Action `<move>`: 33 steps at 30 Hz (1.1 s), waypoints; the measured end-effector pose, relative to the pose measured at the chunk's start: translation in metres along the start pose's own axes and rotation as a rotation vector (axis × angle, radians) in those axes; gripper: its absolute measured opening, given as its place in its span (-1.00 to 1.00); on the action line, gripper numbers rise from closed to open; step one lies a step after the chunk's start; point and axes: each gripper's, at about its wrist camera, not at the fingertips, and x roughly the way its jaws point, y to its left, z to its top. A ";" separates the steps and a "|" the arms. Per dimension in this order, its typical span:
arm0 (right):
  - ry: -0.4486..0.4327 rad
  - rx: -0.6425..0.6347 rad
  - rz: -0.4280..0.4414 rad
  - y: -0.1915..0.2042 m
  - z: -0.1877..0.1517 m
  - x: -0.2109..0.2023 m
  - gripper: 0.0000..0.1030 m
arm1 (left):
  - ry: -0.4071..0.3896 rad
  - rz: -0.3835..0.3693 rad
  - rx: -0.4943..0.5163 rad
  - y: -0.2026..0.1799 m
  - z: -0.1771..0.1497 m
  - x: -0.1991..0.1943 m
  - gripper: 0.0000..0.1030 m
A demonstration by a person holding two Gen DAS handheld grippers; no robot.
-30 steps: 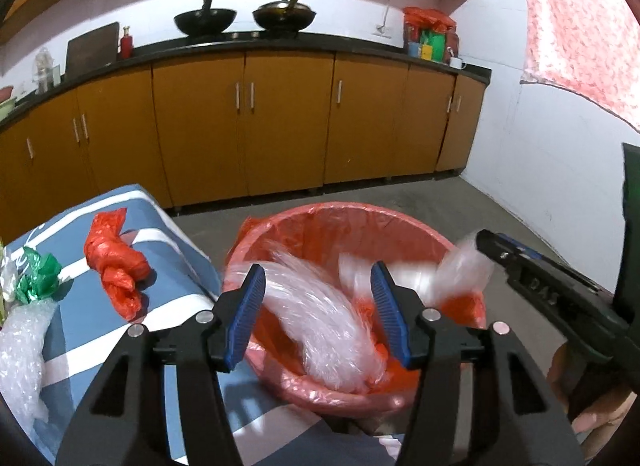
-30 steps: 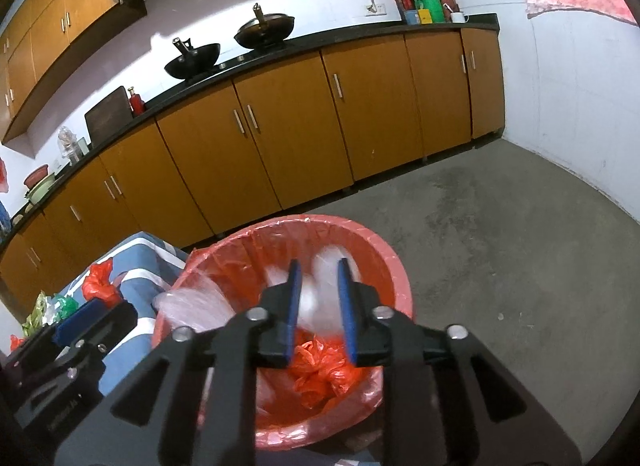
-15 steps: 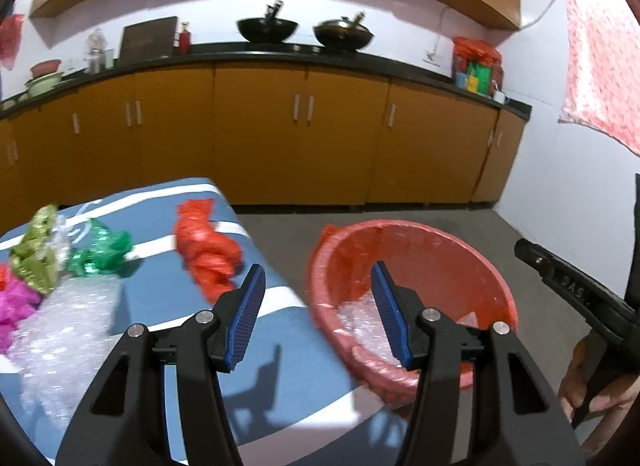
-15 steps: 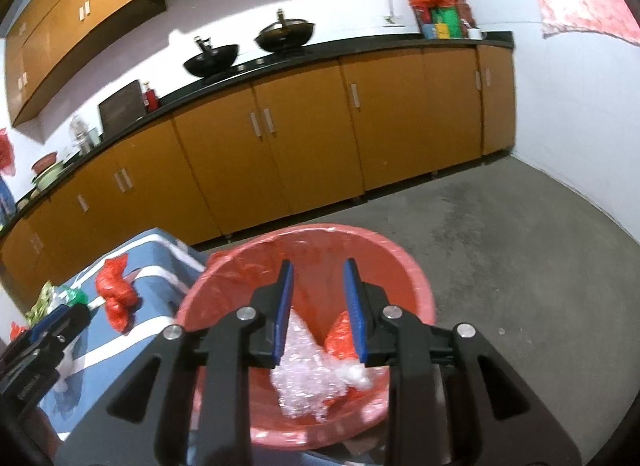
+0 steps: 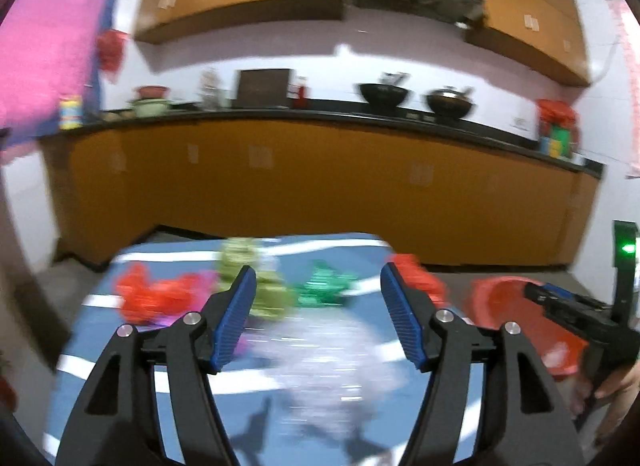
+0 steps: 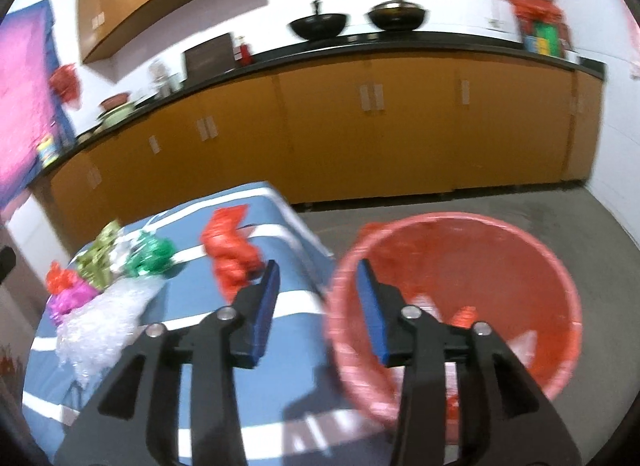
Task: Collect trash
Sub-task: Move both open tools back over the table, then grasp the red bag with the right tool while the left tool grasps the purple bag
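both hand-held grippers are found empty. the left hand-held gripper [image 5: 316, 314] has its jaws spread, just widened, nothing between the pads; the right hand-held gripper [image 6: 318, 308] is likewise released, jaws just opened partway. remaining trash is seen on the striped bench [image 6: 248, 330]: a clear wrap [image 5: 332, 366] lies directly ahead of and below the left jaws, its long axis running away from them; a red bag [image 6: 230, 250] lies just beyond the right jaws' left pad. the bin [image 6: 460, 306] stands at right, off the bench. the left hand is judged nearer the wrap; both point slightly downward.
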 end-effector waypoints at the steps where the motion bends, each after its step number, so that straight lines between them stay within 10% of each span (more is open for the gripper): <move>1: 0.007 -0.013 0.013 0.010 0.000 0.005 -0.11 | 0.003 0.046 -0.003 0.018 -0.001 0.002 0.30; 8: 0.049 -0.092 0.023 0.065 0.001 0.053 0.40 | 0.022 0.219 0.004 0.085 -0.021 0.009 0.48; 16: 0.088 -0.165 -0.030 0.084 0.010 0.096 0.59 | 0.090 0.241 -0.026 0.124 -0.040 0.027 0.71; 24: 0.131 -0.194 -0.045 0.093 0.011 0.122 0.58 | 0.135 0.218 -0.026 0.129 -0.049 0.042 0.72; 33: 0.172 -0.216 -0.050 0.100 0.007 0.131 -0.09 | 0.178 0.193 -0.046 0.122 -0.050 0.055 0.72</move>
